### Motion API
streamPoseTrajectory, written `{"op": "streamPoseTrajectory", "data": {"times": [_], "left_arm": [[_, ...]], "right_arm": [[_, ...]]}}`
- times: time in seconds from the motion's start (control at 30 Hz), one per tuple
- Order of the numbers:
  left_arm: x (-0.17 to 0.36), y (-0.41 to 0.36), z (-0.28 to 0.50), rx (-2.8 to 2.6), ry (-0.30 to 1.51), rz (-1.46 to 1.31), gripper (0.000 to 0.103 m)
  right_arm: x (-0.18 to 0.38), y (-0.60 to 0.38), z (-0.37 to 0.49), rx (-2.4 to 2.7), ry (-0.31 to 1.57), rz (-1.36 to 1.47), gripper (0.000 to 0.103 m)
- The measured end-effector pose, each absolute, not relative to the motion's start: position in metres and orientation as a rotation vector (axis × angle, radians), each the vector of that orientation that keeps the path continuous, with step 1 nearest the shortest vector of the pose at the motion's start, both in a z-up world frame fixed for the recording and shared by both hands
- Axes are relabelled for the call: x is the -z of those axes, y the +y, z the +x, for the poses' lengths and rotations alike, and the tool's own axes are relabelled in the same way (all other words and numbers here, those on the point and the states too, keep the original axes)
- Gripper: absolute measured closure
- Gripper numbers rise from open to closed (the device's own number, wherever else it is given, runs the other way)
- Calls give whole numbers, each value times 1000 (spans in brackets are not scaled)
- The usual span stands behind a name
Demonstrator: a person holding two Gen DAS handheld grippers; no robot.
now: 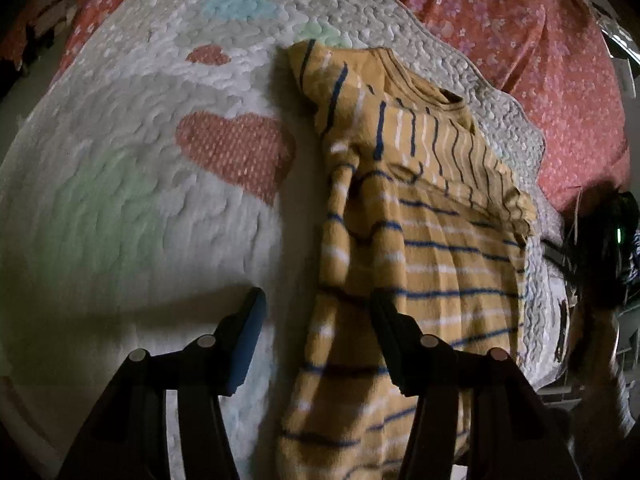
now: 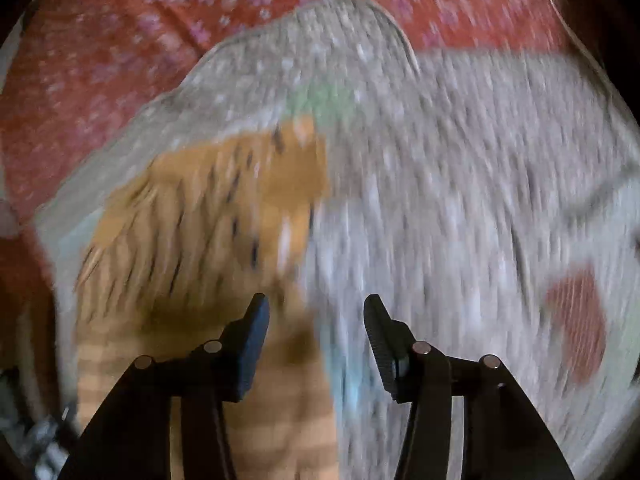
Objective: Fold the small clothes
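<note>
One striped shirt (image 1: 420,240) on quilt (image 1: 120,200); two grippers, left gripper (image 1: 316,320), right gripper (image 2: 316,320), both agape.

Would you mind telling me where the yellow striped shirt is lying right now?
The yellow striped shirt lies on the white quilt, right of its large red heart in the left wrist view, near the quilt's edge by the red floral sheet.
</note>
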State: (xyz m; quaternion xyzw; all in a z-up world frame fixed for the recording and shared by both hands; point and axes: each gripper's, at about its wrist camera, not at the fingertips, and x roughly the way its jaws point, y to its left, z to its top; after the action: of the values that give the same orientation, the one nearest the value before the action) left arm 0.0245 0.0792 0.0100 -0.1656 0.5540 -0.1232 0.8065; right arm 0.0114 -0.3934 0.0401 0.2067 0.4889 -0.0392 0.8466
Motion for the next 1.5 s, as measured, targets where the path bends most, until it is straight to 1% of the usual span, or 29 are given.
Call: {"op": "streamPoseTrajectory", "data": {"times": [0.17,0.33,0.4,0.5,0.53,0.57,0.6,0.63,0.67,0.7,0.73,0.77,0.8,0.83,1.03,1.13,1.2,1.23,1.3,1.37,1.43,1.5], "left_arm": [[-9,81,-14,246,1171,-396,49],[-5,72,-59,241,1167,-372,37],[2,65,-76,250,1209,-381,27],[8,49,-95,254,1241,-336,21],[10,43,-100,251,1248,-301,21],[12,37,-105,248,1257,-274,21],[14,32,-108,250,1269,-253,23],[14,28,-110,245,1279,-236,30],[13,27,-111,214,1285,-204,53],[11,29,-110,200,1291,-194,80],[9,35,-108,213,1309,-242,95],[8,42,-106,224,1333,-308,94],[6,50,-105,217,1343,-357,94],[1,54,-106,207,1339,-363,94],[-27,53,-128,194,1313,-302,94],[-31,53,-138,181,1322,-274,94],[-27,55,-141,164,1344,-270,94],[-23,58,-142,154,1361,-275,93],[-18,63,-140,158,1376,-308,93],[-26,68,-136,219,1355,-379,91],[-43,70,-131,278,1307,-408,90],[-63,72,-124,281,1247,-370,88]], "right_arm": [[-9,-379,-70,27,1069,519,47],[22,-371,-108,6,1122,588,47],[29,-363,-116,-7,1137,588,46],[31,-348,-124,-26,1152,560,42],[33,-342,-130,-28,1152,551,38],[35,-338,-134,-38,1157,552,36],[38,-333,-138,-47,1169,556,36],[41,-328,-141,-54,1179,562,35],[41,-324,-143,-63,1185,567,36],[42,-321,-145,-75,1196,565,47],[40,-318,-147,-83,1201,548,72],[36,-317,-148,-106,1200,554,89],[33,-317,-148,-133,1205,586,91],[28,-319,-152,-143,1200,617,91],[11,-318,-186,-137,1220,578,93],[14,-318,-197,-126,1254,563,93],[22,-319,-203,-103,1281,556,91],[27,-321,-204,-91,1298,564,87],[35,-327,-205,-64,1337,591,86],[34,-330,-203,-81,1333,611,85],[23,-340,-203,-99,1308,609,74],[9,-346,-193,-101,1266,580,71]]}}
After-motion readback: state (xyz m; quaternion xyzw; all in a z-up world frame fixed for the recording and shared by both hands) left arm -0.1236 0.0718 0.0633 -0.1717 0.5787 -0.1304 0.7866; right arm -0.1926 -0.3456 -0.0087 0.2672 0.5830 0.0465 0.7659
